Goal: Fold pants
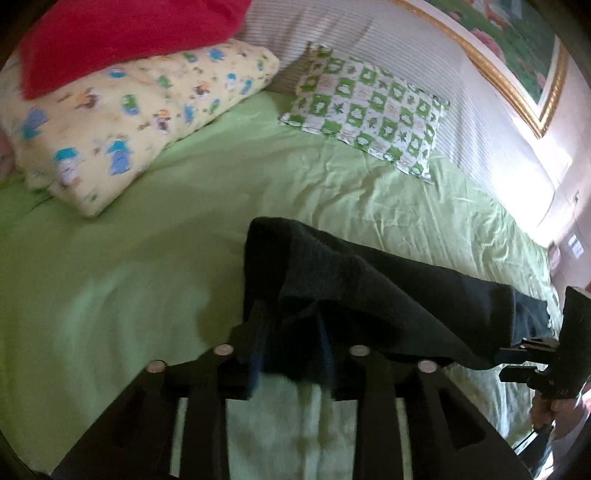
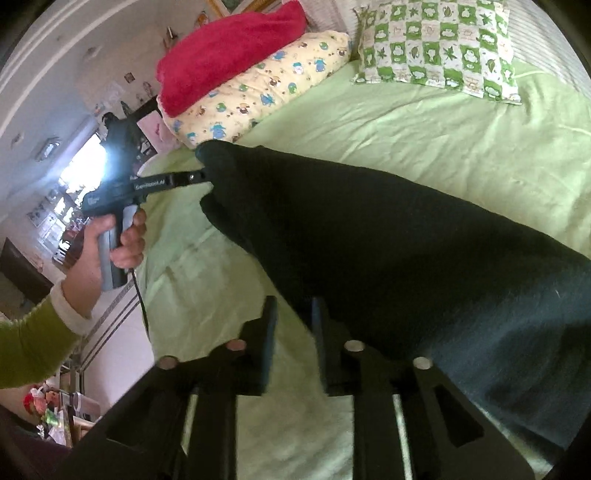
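Note:
The dark pants (image 1: 369, 288) lie stretched as a long band across the light green bed sheet (image 1: 147, 258). In the left wrist view my left gripper (image 1: 291, 332) stands open at one end of them. A loose fold of the cloth hangs between its blue pads, which stand apart from it. My right gripper (image 2: 293, 314) is open at the other end of the pants (image 2: 369, 240). Green sheet (image 2: 406, 122) shows in its gap, and the cloth lies along its right finger. Each gripper also shows in the other's view: the right gripper (image 1: 517, 350) and the left gripper (image 2: 201, 177), held by a hand (image 2: 110, 240).
A yellow cartoon-print pillow (image 1: 129, 122) with a red blanket (image 1: 110, 29) on it lies at the bed's head beside a green checked pillow (image 1: 369, 110). Behind them are a striped headboard (image 1: 406, 55) and a gold-framed picture (image 1: 517, 55). The bed's edge (image 2: 147, 295) drops to a cluttered room.

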### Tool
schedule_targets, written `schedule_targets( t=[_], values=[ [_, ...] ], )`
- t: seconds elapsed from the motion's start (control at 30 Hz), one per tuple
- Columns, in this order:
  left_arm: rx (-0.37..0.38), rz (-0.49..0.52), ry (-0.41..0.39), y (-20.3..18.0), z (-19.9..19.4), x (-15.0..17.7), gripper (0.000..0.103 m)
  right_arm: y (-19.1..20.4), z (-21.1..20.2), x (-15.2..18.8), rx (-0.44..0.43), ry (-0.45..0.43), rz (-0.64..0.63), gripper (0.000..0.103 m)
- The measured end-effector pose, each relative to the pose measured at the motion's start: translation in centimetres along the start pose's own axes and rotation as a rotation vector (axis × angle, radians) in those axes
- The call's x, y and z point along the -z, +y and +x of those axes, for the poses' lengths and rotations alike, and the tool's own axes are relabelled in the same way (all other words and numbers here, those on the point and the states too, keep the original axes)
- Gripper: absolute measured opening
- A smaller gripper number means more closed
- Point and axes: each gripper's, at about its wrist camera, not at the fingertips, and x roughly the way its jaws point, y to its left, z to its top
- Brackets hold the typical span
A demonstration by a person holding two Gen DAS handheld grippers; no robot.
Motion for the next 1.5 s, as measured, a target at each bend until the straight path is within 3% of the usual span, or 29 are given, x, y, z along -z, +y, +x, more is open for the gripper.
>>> schedule_targets(
  t=[0.1, 0.17, 0.23, 0.33, 0.53, 0.73, 1.17, 1.33, 1.5],
  values=[
    [-0.004, -0.051, -0.024, -0.1, -1.8, 0.8, 0.052, 0.1, -0.6, 0.3, 0.002, -0.021, 0.021, 0.033],
    [0.006, -0.090, -0.038, -0.3, -3.0, 1.2, 0.055, 0.0, -1.3, 0.5, -0.004, -0.045, 0.048, 0.033],
    [0.023, -0.124, -0.038, -0.5, -3.6, 1.3, 0.067, 0.0, -1.9, 0.7, -0.005, -0.067, 0.069, 0.033],
    [0.061, -0.181, -0.038, -0.9, -4.2, 1.7, 0.067, -0.3, -3.1, 1.4, -0.001, -0.096, 0.100, 0.034],
    [0.045, -0.232, -0.003, -2.2, -3.7, 1.9, 0.071, -0.8, -5.6, 3.1, 0.027, -0.142, 0.155, 0.035],
    [0.050, -0.284, 0.015, -2.8, -2.9, 1.8, 0.073, -2.0, -8.6, 5.1, 0.072, -0.197, 0.226, 0.043],
    [0.065, -0.432, 0.061, -1.5, -0.8, 3.2, 0.073, -6.8, -16.3, 12.0, 0.228, -0.312, 0.461, 0.043],
    [0.093, -0.484, 0.059, -2.0, -0.8, 3.5, 0.073, -7.0, -17.3, 10.3, 0.221, -0.323, 0.429, 0.043],
    [0.134, -0.536, 0.045, -3.3, -1.2, 2.8, 0.074, -6.6, -14.3, 3.7, 0.135, -0.267, 0.309, 0.043]
  ],
)
